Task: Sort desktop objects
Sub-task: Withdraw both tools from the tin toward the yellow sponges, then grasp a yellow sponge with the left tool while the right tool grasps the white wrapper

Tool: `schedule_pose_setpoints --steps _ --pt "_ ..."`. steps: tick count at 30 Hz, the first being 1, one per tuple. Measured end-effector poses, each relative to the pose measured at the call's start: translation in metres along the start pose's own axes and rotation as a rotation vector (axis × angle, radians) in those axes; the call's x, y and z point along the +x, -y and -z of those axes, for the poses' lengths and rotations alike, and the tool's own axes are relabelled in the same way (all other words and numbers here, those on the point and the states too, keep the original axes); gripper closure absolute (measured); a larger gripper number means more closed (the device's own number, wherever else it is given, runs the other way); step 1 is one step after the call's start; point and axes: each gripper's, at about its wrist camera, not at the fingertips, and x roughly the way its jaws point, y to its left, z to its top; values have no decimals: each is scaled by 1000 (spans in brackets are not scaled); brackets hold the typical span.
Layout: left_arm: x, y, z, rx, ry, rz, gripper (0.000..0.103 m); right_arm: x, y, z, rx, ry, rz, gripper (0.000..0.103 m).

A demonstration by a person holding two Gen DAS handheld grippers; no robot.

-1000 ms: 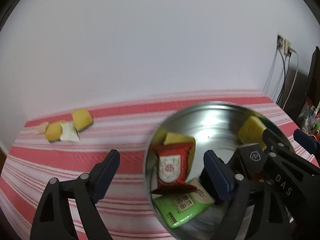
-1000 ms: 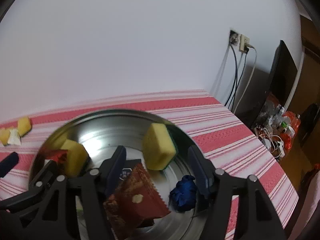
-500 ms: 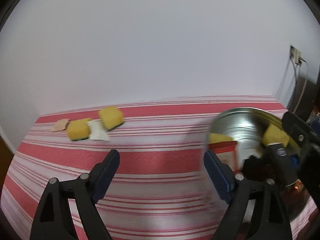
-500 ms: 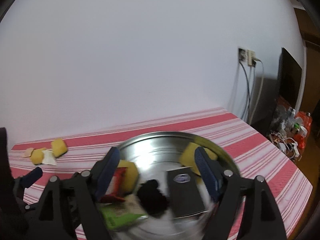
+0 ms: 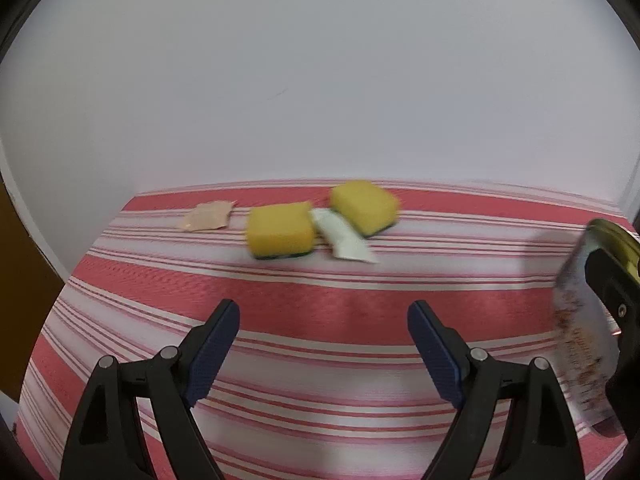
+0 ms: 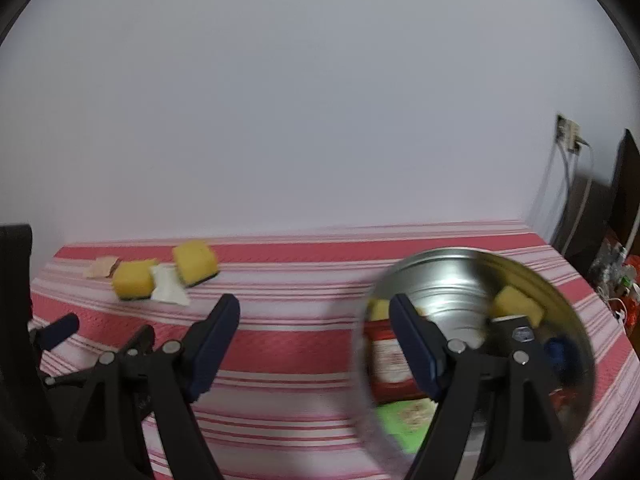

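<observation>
Two yellow sponges (image 5: pixel 280 230) (image 5: pixel 365 207), a white packet (image 5: pixel 345 240) between them and a pink packet (image 5: pixel 207 217) lie at the far left of the red-striped tablecloth (image 5: pixel 320 312); they also show in the right wrist view, one sponge (image 6: pixel 133 279) among them. My left gripper (image 5: pixel 324 348) is open and empty above the cloth, short of them. My right gripper (image 6: pixel 316 344) is open and empty, its right finger (image 6: pixel 416 348) over a metal bowl (image 6: pixel 448 268) holding sponges (image 6: pixel 516 306), red (image 6: pixel 390 360) and green (image 6: pixel 408 416) packets.
The bowl's edge (image 5: pixel 612 232) and the right gripper's body (image 5: pixel 612 284) show at the right of the left wrist view. A white wall stands behind the table. A wall socket with cables (image 6: pixel 568 136) and clutter (image 6: pixel 616 268) are at the far right.
Both grippers have swung left away from the bowl. The sponges and packets are now centred and closer in the left wrist view. The bowl has slid to the right of both views.
</observation>
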Motion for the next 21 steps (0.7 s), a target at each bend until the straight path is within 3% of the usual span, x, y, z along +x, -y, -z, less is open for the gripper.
schedule_pose_setpoints --steps 6,11,21 --pt "39 -75 -7 -77 -78 -102 15 33 -37 6 -43 -66 -36 25" --pt "68 -126 -15 -174 -136 -123 16 75 -63 -2 -59 -131 -82 27" --pt "115 -136 -32 -192 -178 -71 16 146 -123 -19 -139 -262 -213 32"
